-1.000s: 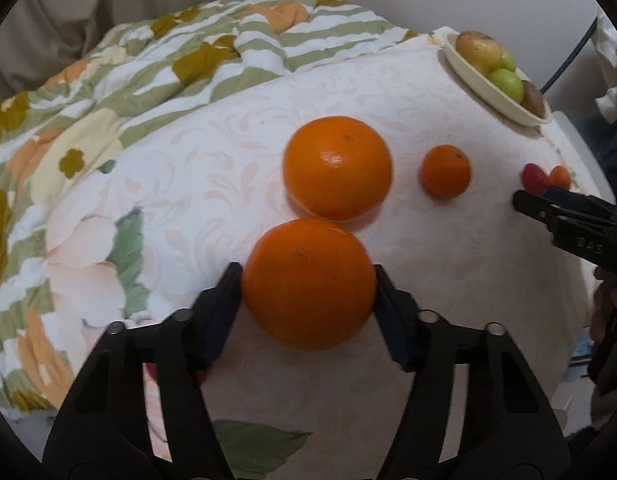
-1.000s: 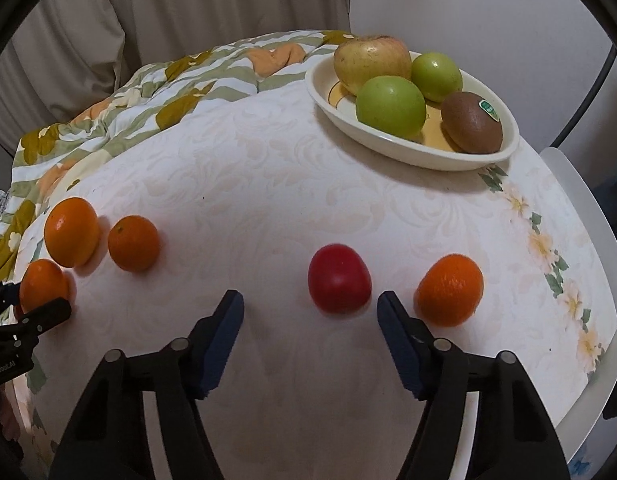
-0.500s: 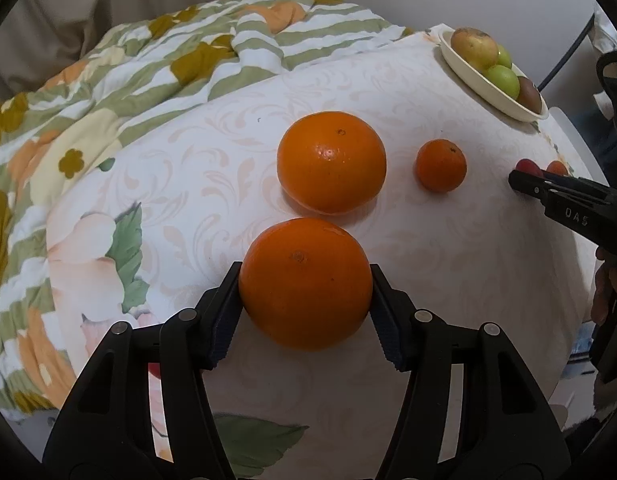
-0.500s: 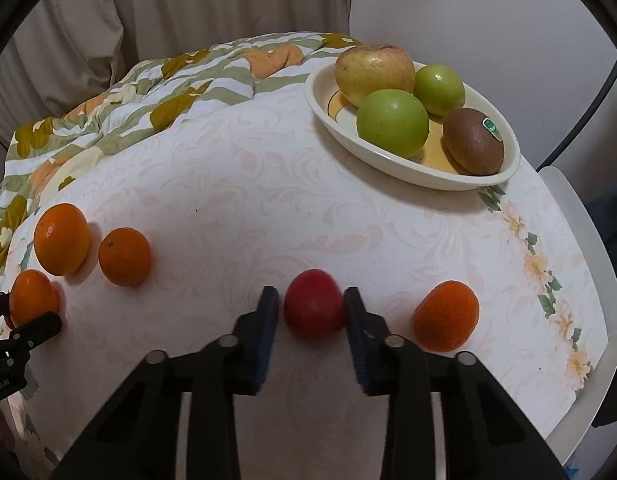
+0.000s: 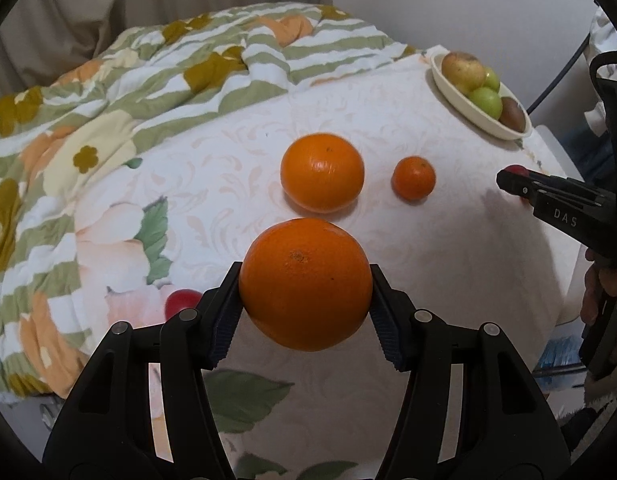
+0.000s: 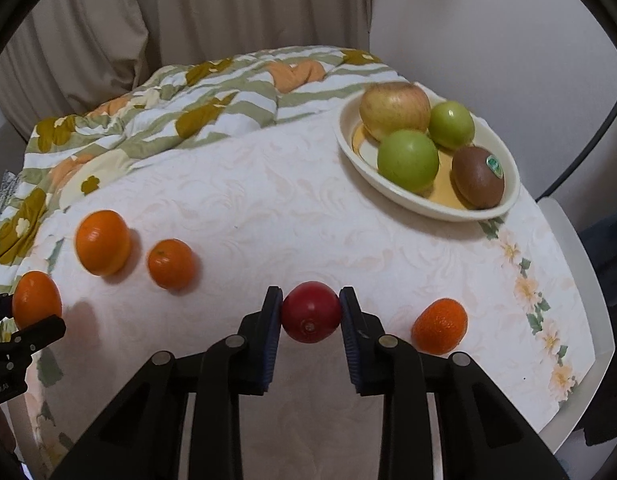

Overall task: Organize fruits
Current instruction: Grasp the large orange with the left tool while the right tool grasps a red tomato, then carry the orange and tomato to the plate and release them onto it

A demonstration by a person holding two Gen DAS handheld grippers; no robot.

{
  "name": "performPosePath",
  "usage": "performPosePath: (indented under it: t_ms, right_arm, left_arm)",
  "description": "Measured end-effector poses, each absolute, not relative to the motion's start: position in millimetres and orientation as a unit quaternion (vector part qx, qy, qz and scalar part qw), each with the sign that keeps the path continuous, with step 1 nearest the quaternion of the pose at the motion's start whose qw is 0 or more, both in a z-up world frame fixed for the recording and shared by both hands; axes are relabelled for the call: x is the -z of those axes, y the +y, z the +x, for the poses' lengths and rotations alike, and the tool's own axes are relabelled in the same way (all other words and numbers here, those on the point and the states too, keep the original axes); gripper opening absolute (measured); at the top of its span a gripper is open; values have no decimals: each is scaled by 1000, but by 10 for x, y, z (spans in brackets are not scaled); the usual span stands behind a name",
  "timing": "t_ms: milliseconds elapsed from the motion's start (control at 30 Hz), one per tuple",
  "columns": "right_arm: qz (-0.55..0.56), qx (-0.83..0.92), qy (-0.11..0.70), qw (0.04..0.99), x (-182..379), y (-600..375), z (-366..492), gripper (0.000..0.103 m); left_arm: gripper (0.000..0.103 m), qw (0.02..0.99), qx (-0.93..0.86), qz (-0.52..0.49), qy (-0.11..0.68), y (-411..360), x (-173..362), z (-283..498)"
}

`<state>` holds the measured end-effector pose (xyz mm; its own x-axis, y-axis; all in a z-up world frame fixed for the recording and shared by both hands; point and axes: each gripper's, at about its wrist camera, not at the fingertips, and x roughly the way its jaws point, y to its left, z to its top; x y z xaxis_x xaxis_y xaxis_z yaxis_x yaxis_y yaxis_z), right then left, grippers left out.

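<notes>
My left gripper is shut on a large orange and holds it a little above the white tablecloth. A second large orange and a small mandarin lie just beyond it. My right gripper is shut on a small red fruit, held just above the cloth. Right of the red fruit lies another mandarin. The cream bowl at the far right holds a yellow-red apple, two green apples and a kiwi.
A striped, flowered quilt is bunched along the far left of the table. Under my left gripper a small red round thing peeks out. The table's right edge runs close past the bowl. A hand holds the right gripper's handle.
My right gripper has shut on the red fruit and risen slightly with it. My left gripper has lifted the large orange off the cloth.
</notes>
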<state>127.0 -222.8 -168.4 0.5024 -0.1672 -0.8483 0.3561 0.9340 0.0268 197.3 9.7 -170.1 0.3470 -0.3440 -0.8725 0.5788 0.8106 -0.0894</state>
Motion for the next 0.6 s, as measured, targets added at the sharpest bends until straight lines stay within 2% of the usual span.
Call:
performPosePath:
  t_ms: [333,600]
  right_arm:
    - [99,124,455,877,1199,-2228,1152,27]
    - [100,102,434,890,778,-2570,1081,27]
  left_arm:
    - [66,830,290,111,463,24,1261,1894]
    - [66,843,295,112,436,-371,840,1832]
